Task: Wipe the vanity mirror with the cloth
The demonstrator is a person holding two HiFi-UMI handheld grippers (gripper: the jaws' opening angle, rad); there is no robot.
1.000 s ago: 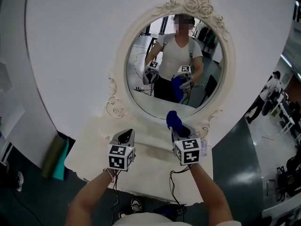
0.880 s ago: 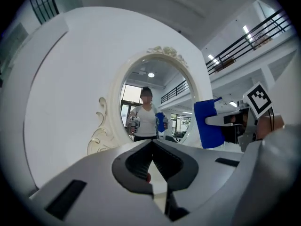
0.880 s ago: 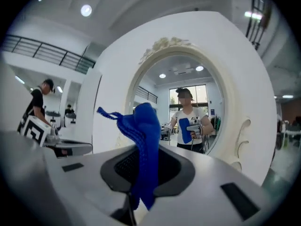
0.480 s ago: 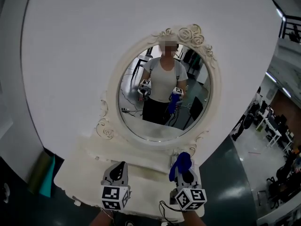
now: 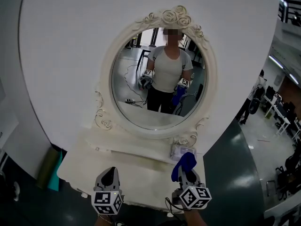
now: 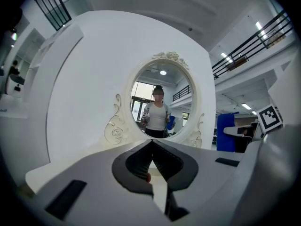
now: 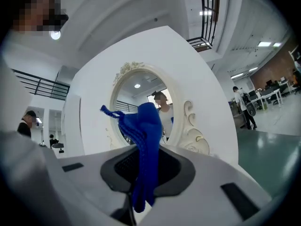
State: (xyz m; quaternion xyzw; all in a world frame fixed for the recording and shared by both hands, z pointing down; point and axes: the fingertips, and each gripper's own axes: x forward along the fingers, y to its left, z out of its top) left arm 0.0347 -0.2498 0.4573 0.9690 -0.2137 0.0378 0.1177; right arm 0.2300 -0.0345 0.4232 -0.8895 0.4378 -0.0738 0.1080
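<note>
your right gripper point(image 5: 188, 177), lower right of centre, pinches the blue cloth point(image 5: 184, 164) in its jaws, well short of the vanity mirror point(image 5: 134, 86) in the upper middle. only a narrow fold seems caught, so hard pressure on the glass may tug it free. the carved frame point(image 5: 171, 17) could snag it. a small packet point(image 5: 181, 150) on the tabletop point(image 5: 127, 166) lies under your path. your left gripper point(image 5: 108, 175), jaws pressed together and empty, has open room.

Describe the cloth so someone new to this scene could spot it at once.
Find the oval vanity mirror in its ornate white frame, above the white table. Before its lower right, the right gripper is shut on the cloth: bunched, blue, sticking up from the jaws, while the left gripper holds nothing.
</note>
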